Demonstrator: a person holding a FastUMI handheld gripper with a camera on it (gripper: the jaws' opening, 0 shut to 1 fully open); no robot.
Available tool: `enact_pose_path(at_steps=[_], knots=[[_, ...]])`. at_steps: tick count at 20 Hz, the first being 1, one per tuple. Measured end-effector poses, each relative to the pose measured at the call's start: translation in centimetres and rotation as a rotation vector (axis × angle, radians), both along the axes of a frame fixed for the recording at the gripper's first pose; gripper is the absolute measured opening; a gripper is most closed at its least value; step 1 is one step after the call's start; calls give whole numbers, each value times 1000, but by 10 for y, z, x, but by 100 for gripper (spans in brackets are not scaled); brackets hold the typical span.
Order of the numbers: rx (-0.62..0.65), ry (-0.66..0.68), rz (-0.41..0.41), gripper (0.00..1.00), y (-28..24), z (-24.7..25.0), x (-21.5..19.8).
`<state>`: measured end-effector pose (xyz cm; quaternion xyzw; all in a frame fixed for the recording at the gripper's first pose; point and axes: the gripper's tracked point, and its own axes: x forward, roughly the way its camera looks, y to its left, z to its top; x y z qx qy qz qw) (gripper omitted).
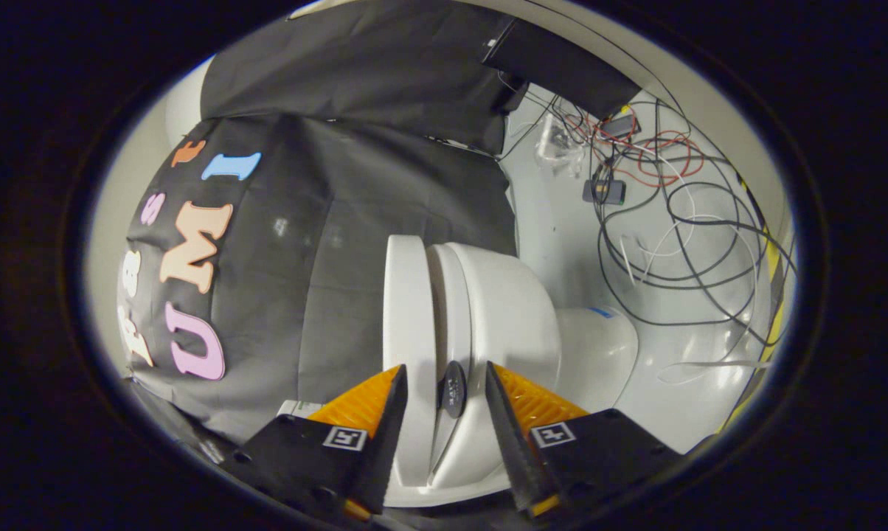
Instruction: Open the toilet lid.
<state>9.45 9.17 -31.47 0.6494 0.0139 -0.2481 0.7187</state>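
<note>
The view is rolled on its side, so the white toilet (pixel 514 317) looks tipped over. Its lid (pixel 407 310) is the slab on the booth-wall side. The seat (pixel 455 295) lies against it with a thin seam between them, and the bowl bulges out on the other side. A small dark oval tab (pixel 453 389) sits on the front edge, right between my fingers. My gripper (pixel 444 369) is open. One finger overlaps the lid's front edge and the other lies over the bowl side. I cannot tell whether either finger touches.
The black cloth wall (pixel 341 243) hangs close behind the lid side. Beyond the toilet, a tangle of black, white and red cables (pixel 680 221) with small devices lies on the white floor. A yellow-black striped strip (pixel 772 295) runs past the cables.
</note>
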Motion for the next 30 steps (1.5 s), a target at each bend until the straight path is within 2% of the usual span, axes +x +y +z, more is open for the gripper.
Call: enact_pose_path(at_steps=[3,6,9,11,14,23,26,30], knots=[[3,41,71,36,11,-8,7],[32,25,73,16,8,-4,8],[71,-3,48,16,11,0,7],[29,-27,42,16,14,11,8],[-35,25,63,16,15,15,9],[-345,13,166,16,27,100,14],[-463,-36,221,16,45,140,24],[-608,-38,274,16,71,181,38]])
